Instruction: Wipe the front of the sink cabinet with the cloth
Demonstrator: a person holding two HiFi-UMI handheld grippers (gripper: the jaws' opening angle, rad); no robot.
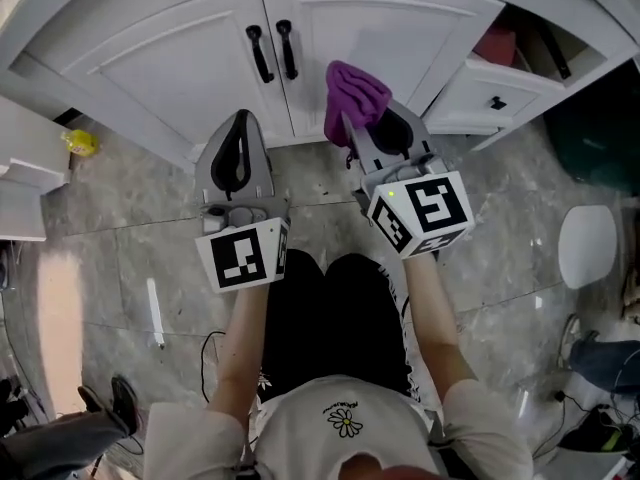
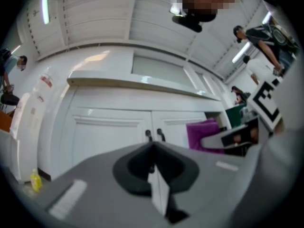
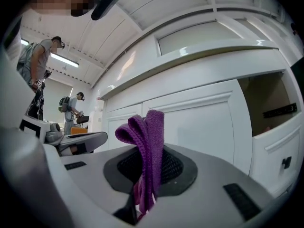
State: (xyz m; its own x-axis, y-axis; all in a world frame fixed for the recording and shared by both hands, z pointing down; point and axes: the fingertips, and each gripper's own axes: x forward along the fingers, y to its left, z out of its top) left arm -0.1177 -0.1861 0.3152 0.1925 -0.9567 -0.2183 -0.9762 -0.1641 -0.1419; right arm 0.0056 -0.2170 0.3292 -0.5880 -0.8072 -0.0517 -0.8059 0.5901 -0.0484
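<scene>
Cloth [image 1: 355,96] — one, purple, tight in right gripper [image 1: 352,126] fingers; left gripper [image 2: 153,151] fingers together, empty.

The floor [image 1: 120,198] is grey veined stone tile; a small yellow thing [image 1: 80,143] lies on it at the left, near a white stepped unit [image 1: 25,183]; a thin white strip [image 1: 155,311] lies further down, with a black cable [image 1: 212,353] curling close by; a black shoe [image 1: 122,400] shows at the lower left; a round white object [image 1: 587,246] sits at the right, well apart from the yellow thing; in the right gripper view a person with a backpack [image 3: 72,109] stands far off beneath a ceiling strip light [image 3: 66,60]; a person in a grey top [image 3: 40,56] stands nearer.
</scene>
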